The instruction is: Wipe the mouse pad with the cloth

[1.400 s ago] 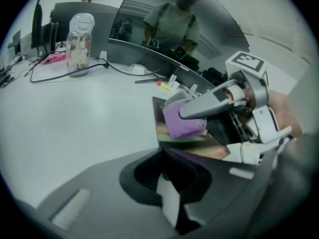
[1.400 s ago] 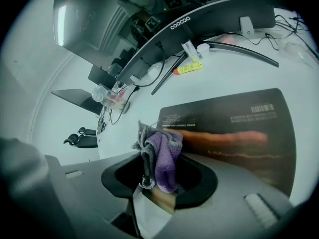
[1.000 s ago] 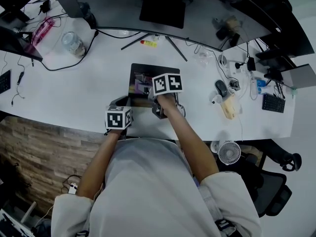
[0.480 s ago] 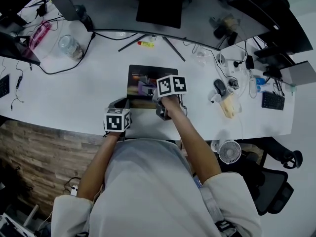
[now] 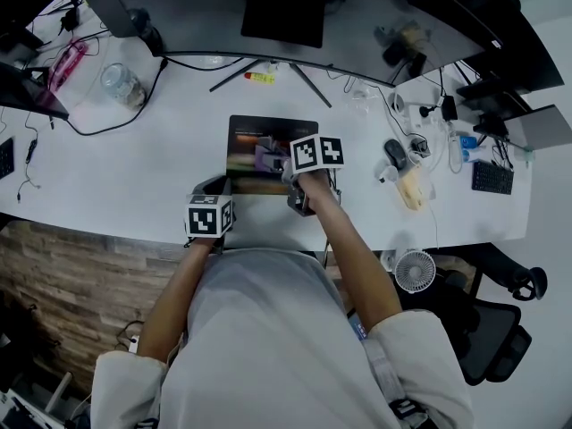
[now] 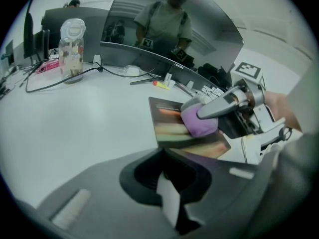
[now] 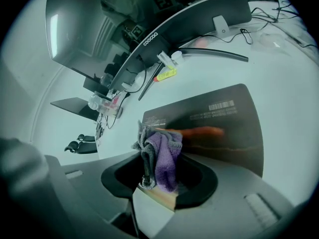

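The right tongs (image 6: 198,117) are clamped on a purple and grey cloth (image 7: 163,156). In the right gripper view the bunched cloth rises out of the dark hollow between the jaws, and its lower end is lost inside that hollow.

The cloth sits over the mouse pad (image 7: 224,123), a dark rectangle that lies flat on the white table (image 5: 143,159) in front of the curved monitor (image 7: 149,34). From the left gripper view the bundle seems to rest on the pad's surface, though the contact itself is too soft to make out. The pad's picture is smeared into orange and pale streaks in both gripper views, and only a barcode and some unreadable lines of print show at its far edge. In the right gripper view the tongs' grey body cuts off the pad's near edge. In the head view the right tongs' marker cube and the hand behind it cover the pad's right part.

The left tongs (image 5: 214,188) hover at the table's near edge, just beside the pad's near left corner. Their jaws are drawn almost together with only a narrow pale strip between them, and they hold nothing.

A clear jar (image 6: 72,51) stands far to the left, well apart from the pad. The person's body hides the table's near edge in the head view.
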Motion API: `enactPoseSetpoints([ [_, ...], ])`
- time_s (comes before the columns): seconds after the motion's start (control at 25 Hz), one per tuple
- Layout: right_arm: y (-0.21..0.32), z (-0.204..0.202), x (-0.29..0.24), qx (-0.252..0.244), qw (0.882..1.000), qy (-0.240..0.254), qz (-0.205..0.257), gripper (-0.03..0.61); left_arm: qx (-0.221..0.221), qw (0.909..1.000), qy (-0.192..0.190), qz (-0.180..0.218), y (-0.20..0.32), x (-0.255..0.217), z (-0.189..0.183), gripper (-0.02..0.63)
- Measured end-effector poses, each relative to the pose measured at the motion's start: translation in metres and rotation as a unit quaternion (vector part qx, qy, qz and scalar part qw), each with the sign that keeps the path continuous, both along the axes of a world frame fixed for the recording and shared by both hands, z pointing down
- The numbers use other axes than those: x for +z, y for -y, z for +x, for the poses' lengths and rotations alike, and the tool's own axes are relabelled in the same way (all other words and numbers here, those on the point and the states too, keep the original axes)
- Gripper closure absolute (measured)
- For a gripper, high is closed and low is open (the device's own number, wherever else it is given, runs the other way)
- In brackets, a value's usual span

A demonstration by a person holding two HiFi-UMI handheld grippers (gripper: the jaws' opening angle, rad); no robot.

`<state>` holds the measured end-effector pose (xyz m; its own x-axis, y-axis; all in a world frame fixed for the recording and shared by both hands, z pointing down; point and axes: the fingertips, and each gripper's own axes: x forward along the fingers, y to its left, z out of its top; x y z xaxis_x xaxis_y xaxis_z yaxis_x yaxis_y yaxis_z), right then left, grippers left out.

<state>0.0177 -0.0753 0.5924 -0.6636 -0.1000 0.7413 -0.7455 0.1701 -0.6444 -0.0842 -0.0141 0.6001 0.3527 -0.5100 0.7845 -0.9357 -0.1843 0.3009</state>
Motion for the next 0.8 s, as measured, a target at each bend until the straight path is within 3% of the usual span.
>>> enactPoseSetpoints([
  [0.8,-0.003,0.042,0.001,0.023,1.000,0.005,-0.011,0.400,-0.006,1.0000,-0.005,-0.001,-0.001,0.000,0.001,0.614],
])
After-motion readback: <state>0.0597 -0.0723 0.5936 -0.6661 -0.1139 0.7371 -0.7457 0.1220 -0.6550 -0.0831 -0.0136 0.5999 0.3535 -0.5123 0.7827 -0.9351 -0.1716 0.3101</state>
